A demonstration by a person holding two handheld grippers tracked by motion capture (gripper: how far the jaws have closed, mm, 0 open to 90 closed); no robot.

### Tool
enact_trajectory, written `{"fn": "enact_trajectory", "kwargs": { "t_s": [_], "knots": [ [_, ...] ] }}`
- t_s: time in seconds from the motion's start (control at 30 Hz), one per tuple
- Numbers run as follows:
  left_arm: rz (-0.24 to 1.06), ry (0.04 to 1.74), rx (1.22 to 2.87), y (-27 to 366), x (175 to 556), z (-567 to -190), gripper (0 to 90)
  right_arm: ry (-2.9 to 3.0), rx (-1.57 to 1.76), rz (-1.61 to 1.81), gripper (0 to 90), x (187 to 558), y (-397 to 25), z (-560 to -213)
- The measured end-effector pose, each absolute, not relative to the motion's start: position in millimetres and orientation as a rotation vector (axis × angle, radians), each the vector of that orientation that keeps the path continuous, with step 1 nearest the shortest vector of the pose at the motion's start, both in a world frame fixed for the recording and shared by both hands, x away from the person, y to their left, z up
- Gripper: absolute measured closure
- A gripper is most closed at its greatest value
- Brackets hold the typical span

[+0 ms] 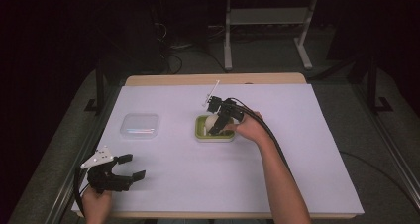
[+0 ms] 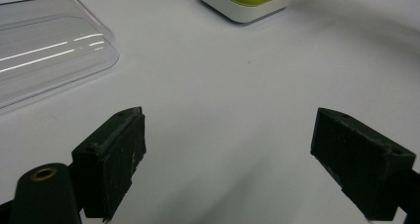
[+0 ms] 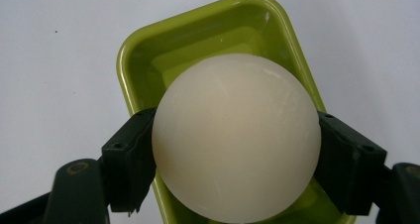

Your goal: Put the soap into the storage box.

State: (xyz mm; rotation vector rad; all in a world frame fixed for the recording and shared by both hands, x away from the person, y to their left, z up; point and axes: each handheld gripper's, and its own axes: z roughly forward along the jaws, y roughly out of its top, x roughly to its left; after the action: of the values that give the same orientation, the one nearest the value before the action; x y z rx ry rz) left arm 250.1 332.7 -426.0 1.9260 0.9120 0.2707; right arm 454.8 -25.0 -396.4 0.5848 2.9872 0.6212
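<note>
In the high view the right gripper (image 1: 216, 126) is tipped down over a small green tray (image 1: 200, 130) that sits near the middle of the white-covered table (image 1: 297, 149), a little toward its far edge. A pale round shape shows between the jaws there, but it is small and partly covered by the gripper body. The right gripper view makes it plain: a cream-white ball (image 3: 236, 137) is clamped between the two black jaws, one pad pressed to each side of it, and the tray (image 3: 136, 50) lies directly beneath with its bright green rim and inner floor visible around the ball. Whether the ball touches the tray floor or hangs just above it is hard to say from this angle.

The left gripper (image 1: 130, 166) rests low near the table's near left corner, held by the person's left hand (image 1: 96, 202), its jaws spread wide with nothing between them. The left gripper view confirms the wide gap, with bare white surface between the pads. It also shows, closer than the high view does, a clear plastic lid (image 2: 47, 50) lying flat, with light streaks across its top, and the tray's white base and green rim (image 2: 247, 1) farther off. In the high view that lid (image 1: 140, 126) lies left of the tray, well apart from it.
</note>
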Motion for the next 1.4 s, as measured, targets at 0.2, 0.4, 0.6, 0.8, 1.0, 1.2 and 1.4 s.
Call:
{"fn": "enact_trajectory", "kwargs": {
  "t_s": [0.2, 0.4, 0.6, 0.8, 1.0, 1.2, 1.4],
  "knots": [
    [0.272, 0.910, 1.927, 332.8, 250.2, -425.9, 13.0, 2.989, 0.585, 0.614, 24.2, 455.6, -24.9, -397.3],
    [0.277, 0.900, 1.933, 332.5, 250.3, -425.6, 13.0, 2.986, 0.589, 0.602, 24.2, 455.1, -25.1, -397.4],
    [0.276, 0.900, 1.934, 332.0, 250.3, -425.6, 13.0, 2.991, 0.591, 0.591, 24.2, 454.5, -24.3, -398.2],
    [0.275, 0.901, 1.933, 332.3, 250.5, -425.7, 13.0, 2.992, 0.584, 0.586, 24.1, 455.5, -24.3, -399.3],
    [0.275, 0.901, 1.932, 332.2, 250.4, -425.7, 13.0, 2.979, 0.600, 0.598, 24.2, 456.0, -25.2, -398.3],
    [0.272, 0.900, 1.937, 330.9, 250.5, -425.5, 13.0, 2.959, 0.597, 0.652, 25.8, 454.5, -30.2, -388.1],
    [0.273, 0.899, 1.935, 330.1, 250.7, -425.9, 13.0, 2.981, 0.638, 0.658, 23.8, 453.7, -37.1, -385.8]
  ]
}}
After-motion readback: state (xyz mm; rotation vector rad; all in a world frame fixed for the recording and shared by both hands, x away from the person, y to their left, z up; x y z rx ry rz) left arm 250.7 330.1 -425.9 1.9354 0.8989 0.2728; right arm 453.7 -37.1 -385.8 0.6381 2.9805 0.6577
